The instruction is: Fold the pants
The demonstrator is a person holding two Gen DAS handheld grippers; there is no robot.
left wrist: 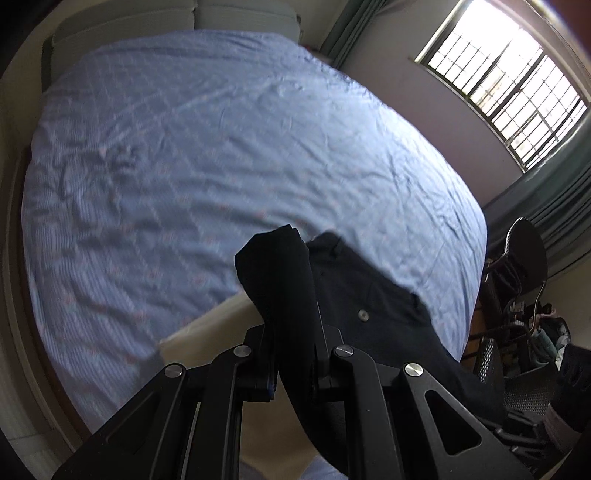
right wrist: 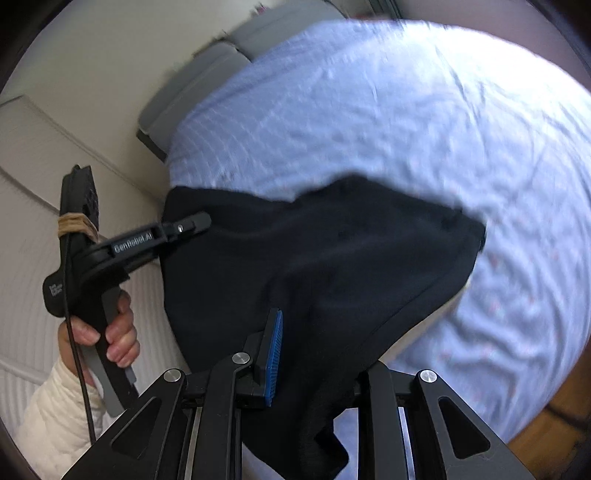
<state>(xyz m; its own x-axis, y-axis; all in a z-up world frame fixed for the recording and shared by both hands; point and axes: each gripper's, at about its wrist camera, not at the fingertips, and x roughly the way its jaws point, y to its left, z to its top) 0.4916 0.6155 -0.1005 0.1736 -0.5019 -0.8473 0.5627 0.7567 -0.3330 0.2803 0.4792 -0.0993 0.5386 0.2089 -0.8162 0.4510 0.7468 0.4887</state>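
black pants (right wrist: 332, 266) hang lifted above a bed (right wrist: 424, 122) covered with a pale blue checked sheet, held up by both grippers.

left wrist view: the left gripper (left wrist: 293, 354) sits at the bottom centre, its fingers clamped together on a bunched fold of the pants (left wrist: 280, 280), which rises between them toward the middle of the frame. more of the dark cloth, with a small round button, spreads to the lower right and drapes over the bed's (left wrist: 221, 129) near edge. a barred window (left wrist: 509, 77) glows bright at the upper right, with green curtains (left wrist: 554, 199) beside it. a dark chair (left wrist: 524, 254) and clutter sit at the right edge. grey pillows (left wrist: 177, 18) lie at the top.

right wrist view: the right gripper (right wrist: 314, 354) is at the bottom centre. one finger with a blue ribbed pad (right wrist: 273, 354) shows at its left; the other is hidden behind the cloth, and the pants pass between them, so the fingers look clamped on the fabric. at the middle left, the left gripper (right wrist: 192, 223) pinches the upper left corner of the pants, held by a hand (right wrist: 110, 332) in a white sleeve at the lower left. the frame is motion-blurred.
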